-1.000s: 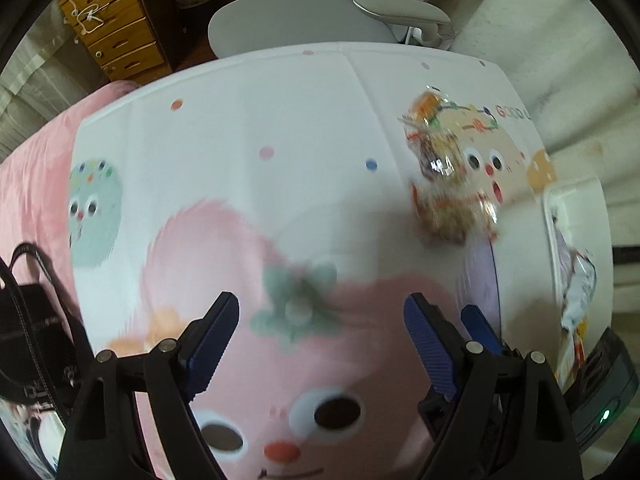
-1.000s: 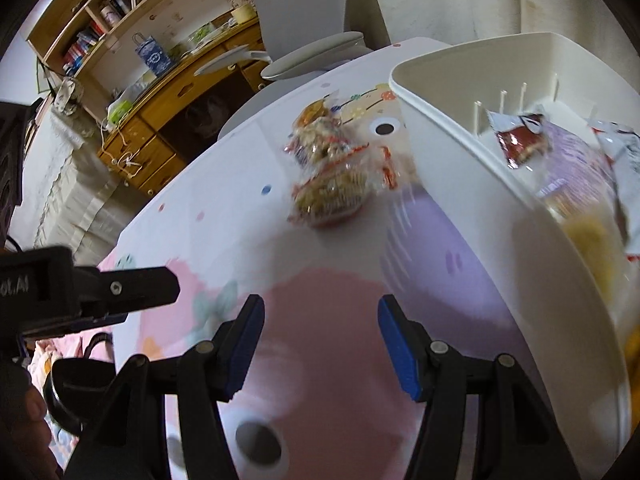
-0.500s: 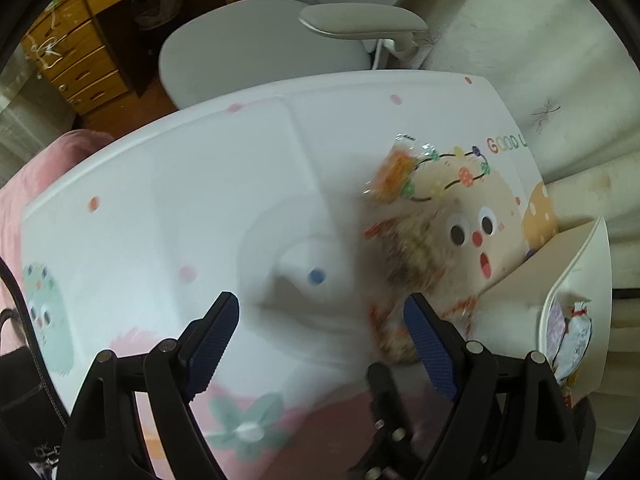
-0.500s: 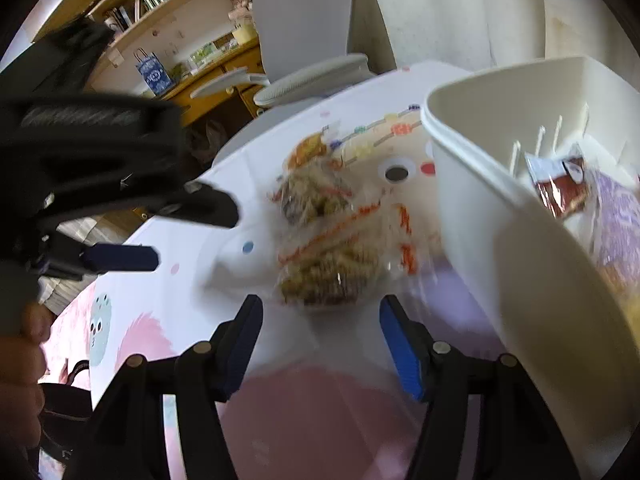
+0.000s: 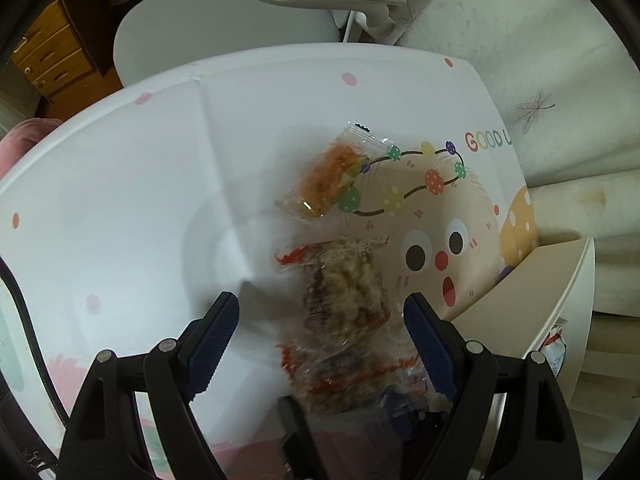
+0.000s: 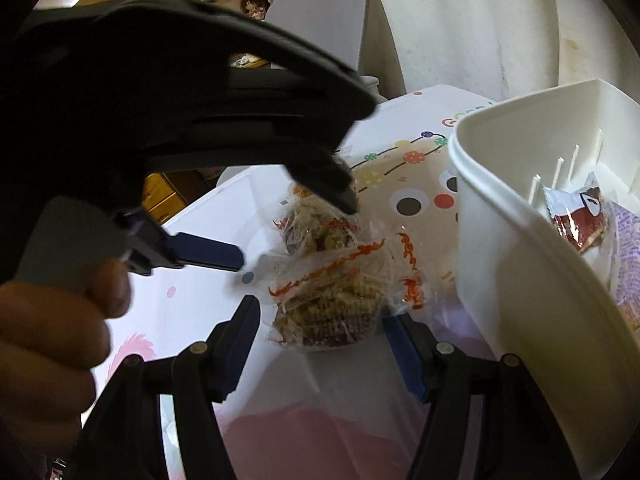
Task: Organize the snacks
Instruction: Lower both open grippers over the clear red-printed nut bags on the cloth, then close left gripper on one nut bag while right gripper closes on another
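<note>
Cartoon-print table (image 5: 160, 168): three clear snack packets (image 5: 344, 292), white bin (image 6: 516, 264).

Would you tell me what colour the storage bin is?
The bin is plain white, clearest in the right wrist view.

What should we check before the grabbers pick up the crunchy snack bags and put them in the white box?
1. Left gripper open: ok, nothing pinched.
2. Right gripper open: ok, wide jaws, pads clear of the wrapper.
3. Near snack pack lined up with the right gripper: ok, just ahead of its gap.
4. Far snack pack lined up with the left gripper: ok.
5. Grippers clear of each other: not ok, very crowded.
6. Room in the white bin: cannot tell, some packets already inside.
</note>
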`<action>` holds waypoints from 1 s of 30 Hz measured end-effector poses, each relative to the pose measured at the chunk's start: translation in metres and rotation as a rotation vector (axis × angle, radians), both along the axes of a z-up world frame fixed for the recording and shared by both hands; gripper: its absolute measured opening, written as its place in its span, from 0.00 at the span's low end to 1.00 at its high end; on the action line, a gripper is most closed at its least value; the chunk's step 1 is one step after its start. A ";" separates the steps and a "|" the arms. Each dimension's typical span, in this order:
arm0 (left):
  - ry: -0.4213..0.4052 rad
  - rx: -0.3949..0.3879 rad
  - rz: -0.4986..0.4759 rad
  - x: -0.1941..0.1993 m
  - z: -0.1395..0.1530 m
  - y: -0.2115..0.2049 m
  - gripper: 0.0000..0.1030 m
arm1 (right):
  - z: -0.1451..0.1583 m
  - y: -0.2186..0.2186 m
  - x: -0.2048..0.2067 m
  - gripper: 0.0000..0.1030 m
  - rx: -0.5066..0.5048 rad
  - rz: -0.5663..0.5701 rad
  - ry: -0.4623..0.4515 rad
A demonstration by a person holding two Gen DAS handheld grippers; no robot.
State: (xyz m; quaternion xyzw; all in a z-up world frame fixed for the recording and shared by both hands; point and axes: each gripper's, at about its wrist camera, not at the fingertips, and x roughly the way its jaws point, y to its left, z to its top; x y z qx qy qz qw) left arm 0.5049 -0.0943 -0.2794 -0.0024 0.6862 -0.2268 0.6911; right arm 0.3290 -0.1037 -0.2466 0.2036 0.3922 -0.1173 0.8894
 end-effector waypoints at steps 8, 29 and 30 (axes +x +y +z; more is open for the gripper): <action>0.026 0.034 -0.015 0.006 -0.011 -0.014 0.77 | -0.002 -0.005 -0.003 0.61 0.030 0.022 -0.040; -0.012 0.022 0.038 0.005 0.004 0.003 0.37 | 0.003 -0.031 -0.004 0.47 0.094 -0.018 -0.028; -0.016 0.023 0.044 0.005 0.006 0.006 0.37 | 0.004 -0.030 -0.002 0.47 0.092 -0.018 -0.023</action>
